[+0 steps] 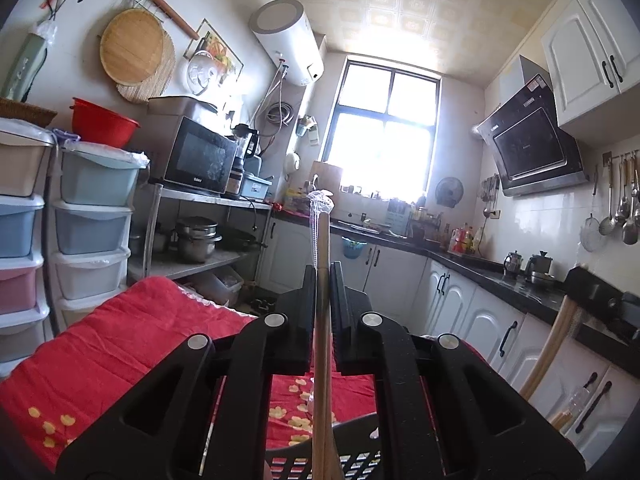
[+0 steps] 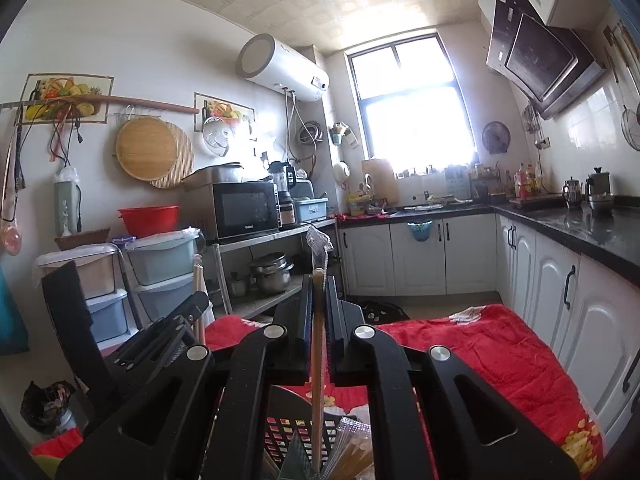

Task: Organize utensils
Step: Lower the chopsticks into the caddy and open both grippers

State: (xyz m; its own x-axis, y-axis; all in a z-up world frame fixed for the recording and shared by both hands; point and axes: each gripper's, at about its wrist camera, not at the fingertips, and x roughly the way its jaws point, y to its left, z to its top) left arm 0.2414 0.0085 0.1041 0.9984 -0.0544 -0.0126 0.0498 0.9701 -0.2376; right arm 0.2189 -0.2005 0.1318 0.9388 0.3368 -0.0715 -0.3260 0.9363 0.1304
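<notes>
Left wrist view: the left gripper (image 1: pixel 322 276) pinches a long, pale wooden utensil handle (image 1: pixel 321 320) between its two black fingers (image 1: pixel 306 300). The handle's long axis runs up the middle of the view, parallel to the fingers. Its far end points upward past the fingertips and carries a clear plastic wrapper (image 1: pixel 319 204); its near end drops below the jaws toward a black slotted basket (image 1: pixel 296 460). The jaws are pressed close against the handle on both sides. The basket stands on a table covered by a red cloth (image 1: pixel 120 344) with yellow flowers. At the right edge, the other gripper's dark body and a second wooden handle (image 1: pixel 550 344) are partly visible.

Right wrist view: the right gripper (image 2: pixel 319 284) likewise pinches a wooden stick (image 2: pixel 318 352) in a clear wrapper (image 2: pixel 319 244). The stick stands upright between the fingers (image 2: pixel 306 312), its wrapped top just above the fingertips and its lower end reaching down into the basket (image 2: pixel 288 436). The jaws are narrowed onto the stick. Further wrapped wooden sticks (image 2: pixel 352 452) lean in the basket's right part. The left gripper (image 2: pixel 160 340) appears at lower left, with a pale handle (image 2: pixel 198 292) rising beside it. The red cloth (image 2: pixel 480 352) spreads to the right, beside white cabinets (image 2: pixel 416 256).
</notes>
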